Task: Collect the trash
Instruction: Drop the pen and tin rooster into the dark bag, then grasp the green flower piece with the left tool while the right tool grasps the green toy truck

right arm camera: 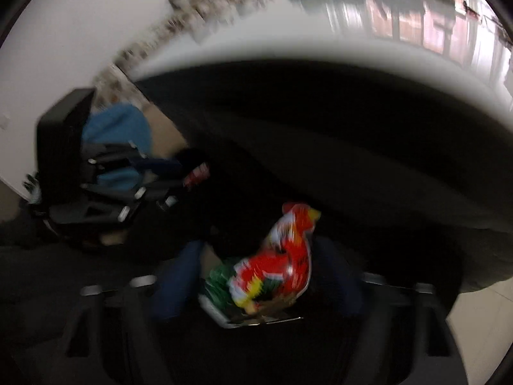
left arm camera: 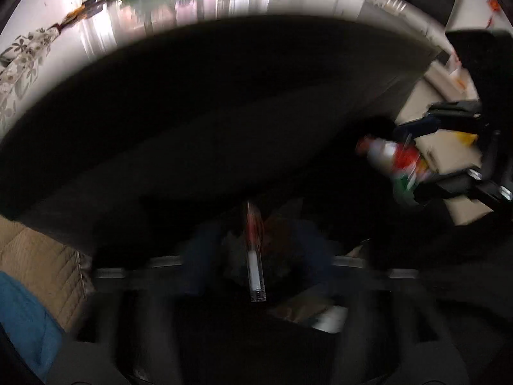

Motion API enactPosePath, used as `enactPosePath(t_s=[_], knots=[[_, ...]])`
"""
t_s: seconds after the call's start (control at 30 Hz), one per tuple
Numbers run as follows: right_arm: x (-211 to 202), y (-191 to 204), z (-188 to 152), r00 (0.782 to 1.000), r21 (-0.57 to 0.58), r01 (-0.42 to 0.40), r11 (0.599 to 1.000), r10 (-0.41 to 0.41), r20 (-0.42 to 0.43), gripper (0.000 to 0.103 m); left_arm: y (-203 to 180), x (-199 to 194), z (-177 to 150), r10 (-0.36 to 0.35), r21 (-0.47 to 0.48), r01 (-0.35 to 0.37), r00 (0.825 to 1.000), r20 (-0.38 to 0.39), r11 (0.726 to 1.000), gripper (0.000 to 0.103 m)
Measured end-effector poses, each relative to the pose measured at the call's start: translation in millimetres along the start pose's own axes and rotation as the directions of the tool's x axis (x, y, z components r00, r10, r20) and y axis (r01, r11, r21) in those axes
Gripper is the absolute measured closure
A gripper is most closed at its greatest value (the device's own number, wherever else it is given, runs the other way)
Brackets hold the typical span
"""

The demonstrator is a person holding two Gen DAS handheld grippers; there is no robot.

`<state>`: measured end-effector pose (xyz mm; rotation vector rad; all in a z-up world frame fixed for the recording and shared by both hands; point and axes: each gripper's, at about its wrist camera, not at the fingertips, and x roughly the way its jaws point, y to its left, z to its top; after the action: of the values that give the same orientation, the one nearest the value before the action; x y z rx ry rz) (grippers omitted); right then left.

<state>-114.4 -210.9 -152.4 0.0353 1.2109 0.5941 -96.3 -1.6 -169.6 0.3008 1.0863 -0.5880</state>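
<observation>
step: dropping trash into black bag [left arm camera: 224, 112] | left gripper [left arm camera: 256, 256] spread, pen [left arm camera: 255, 256] loose between fingers | right gripper [right arm camera: 256, 276] spread, snack wrapper [right arm camera: 275, 266] loose between fingers | next: likely pull both grippers clear

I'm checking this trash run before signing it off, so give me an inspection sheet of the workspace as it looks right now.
Surface: black trash bag gaping wide below both grippers; pale floor behind.
Job's things: clear tube with red and white parts between the left fingers; red, green and yellow snack wrapper between the right fingers. Whether either is still pinched, the blur hides.
Clutter: more scraps lie dim inside the bag.
Grippers: left gripper and right gripper both spread wide over the bag mouth.
Cables: nothing seen.
Surroundings: beige quilted cushion, blue cloth, floral fabric.
</observation>
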Motion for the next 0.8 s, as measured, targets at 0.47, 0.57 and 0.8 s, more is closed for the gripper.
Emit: enactPosePath(t_s=[0.47,0.57,0.8], knots=[[-144.6,21.8,137.7,0.928,-0.142,0.078,0.987,-0.02,0.373,0.019,31.0,-158.8,72.7,0.112,-0.016,-0.119,0.87,0.481,0.993,0.012],[-120.3,10.9,221.0,0.905,-0.089,0.146,0.985,-0.097,0.415,0.019,51.2,-168.2,109.9,0.218,-0.117,-0.184,0.813,0.54,0.976,0.012],[-30.2,-32.3,365.8,0.915,0.187,0.118,0.975,-0.18,0.361,0.018,104.0,-129.5,138.3,0.221,-0.322,-0.075,0.868,0.444,0.944,0.012]])
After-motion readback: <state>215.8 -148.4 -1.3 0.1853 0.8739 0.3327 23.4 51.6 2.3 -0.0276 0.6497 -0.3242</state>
